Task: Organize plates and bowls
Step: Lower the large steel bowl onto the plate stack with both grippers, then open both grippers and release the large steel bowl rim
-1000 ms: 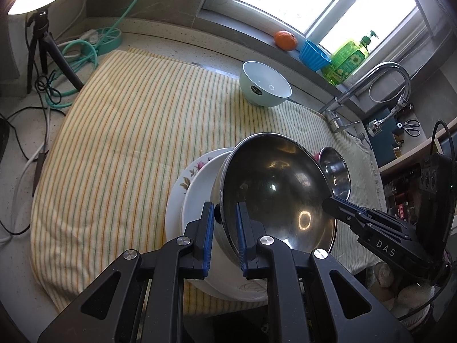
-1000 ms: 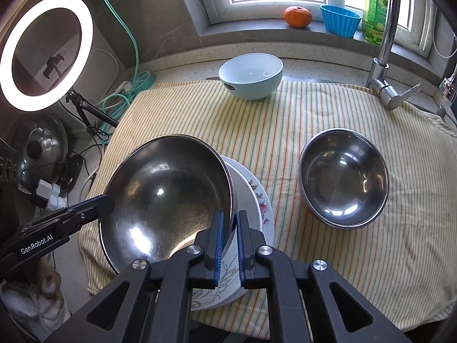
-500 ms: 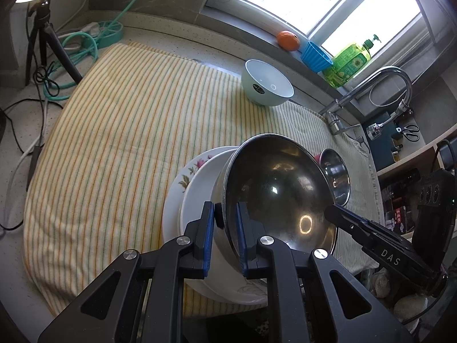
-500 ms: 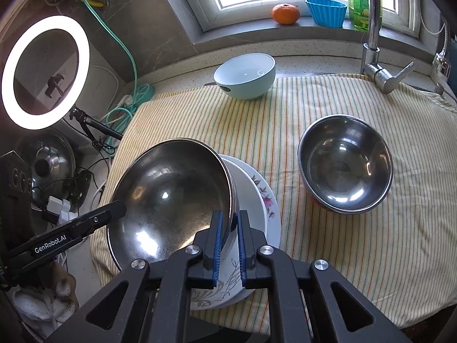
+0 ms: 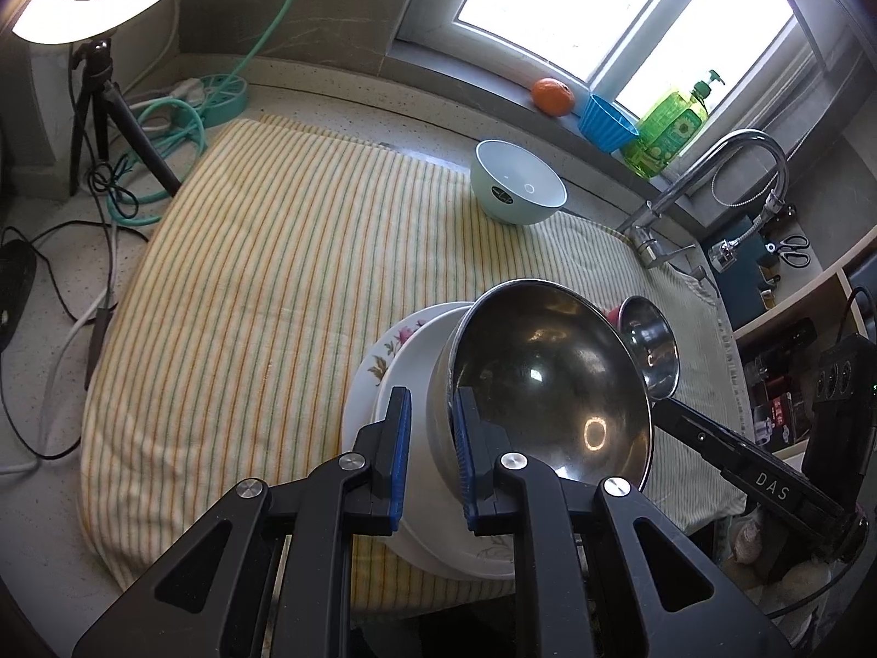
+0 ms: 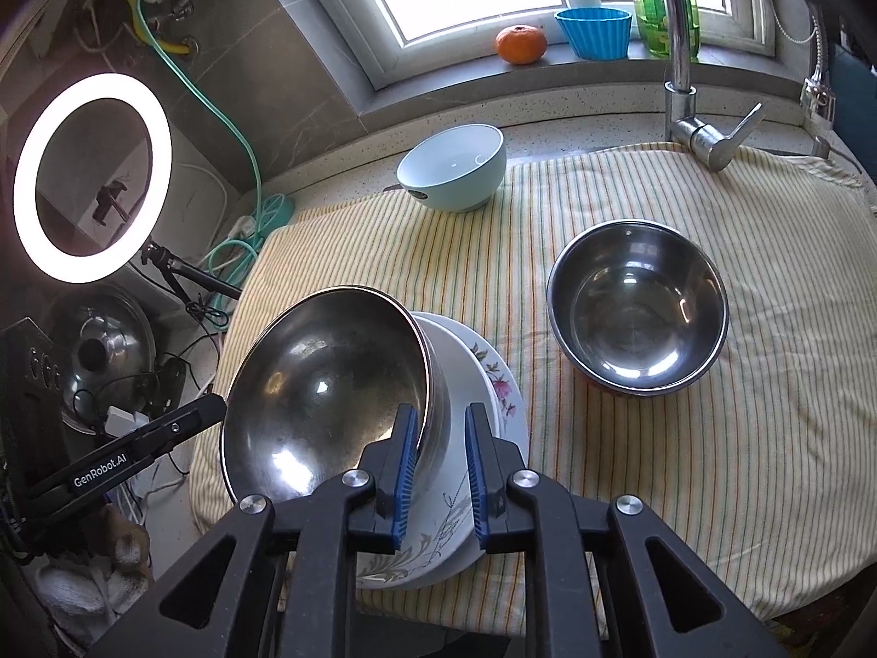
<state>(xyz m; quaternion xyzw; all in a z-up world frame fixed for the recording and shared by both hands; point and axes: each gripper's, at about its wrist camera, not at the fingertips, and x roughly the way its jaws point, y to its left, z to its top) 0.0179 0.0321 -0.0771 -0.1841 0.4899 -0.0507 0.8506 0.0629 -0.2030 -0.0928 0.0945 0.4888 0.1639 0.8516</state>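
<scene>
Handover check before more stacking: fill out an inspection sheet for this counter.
Surface: yellow striped cloth over a speckled counter.
Job's things: large stainless steel bowl tilted on stacked white floral plates; smaller steel bowl apart on the cloth; pale blue ceramic bowl at the cloth's far edge.
Clutter: orange fruit, blue fluted cup, green soap bottle on the windowsill.
Grippers: left gripper shut on the large bowl's rim; right gripper jaws opening, rim between them.
Cables: teal hose and black cables beside the cloth.
Surroundings: ring light, chrome tap, window.
</scene>
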